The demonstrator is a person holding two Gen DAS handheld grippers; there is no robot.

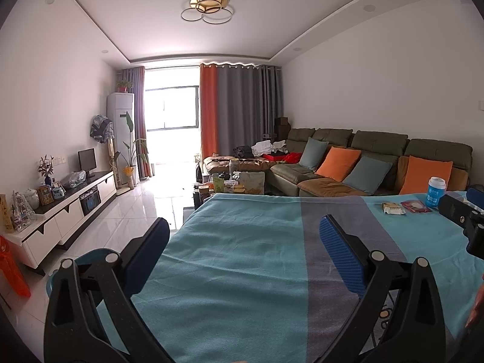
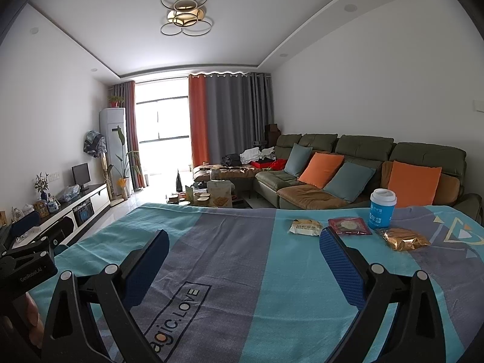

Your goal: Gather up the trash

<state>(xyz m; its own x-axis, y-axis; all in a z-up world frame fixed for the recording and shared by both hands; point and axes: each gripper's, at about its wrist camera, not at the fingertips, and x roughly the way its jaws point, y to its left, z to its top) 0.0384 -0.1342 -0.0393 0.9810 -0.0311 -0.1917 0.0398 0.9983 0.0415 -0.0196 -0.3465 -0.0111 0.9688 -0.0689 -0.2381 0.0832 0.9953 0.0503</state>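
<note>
1. both claws gape empty: left gripper (image 1: 245, 242), right gripper (image 2: 244, 243).
2. trash lies at the cloth's far right: pale wrapper (image 2: 304, 227), red packet (image 2: 349, 226), crinkly gold bag (image 2: 405, 239), beside the rigid blue cup (image 2: 382, 208).
3. take the nearest flat wrapper first (pinch an edge, since foil slips).

Three snack packets (image 2: 304, 227) – one blue cup (image 2: 382, 208) – perhaps four sofa cushions (image 2: 413, 179)
</note>
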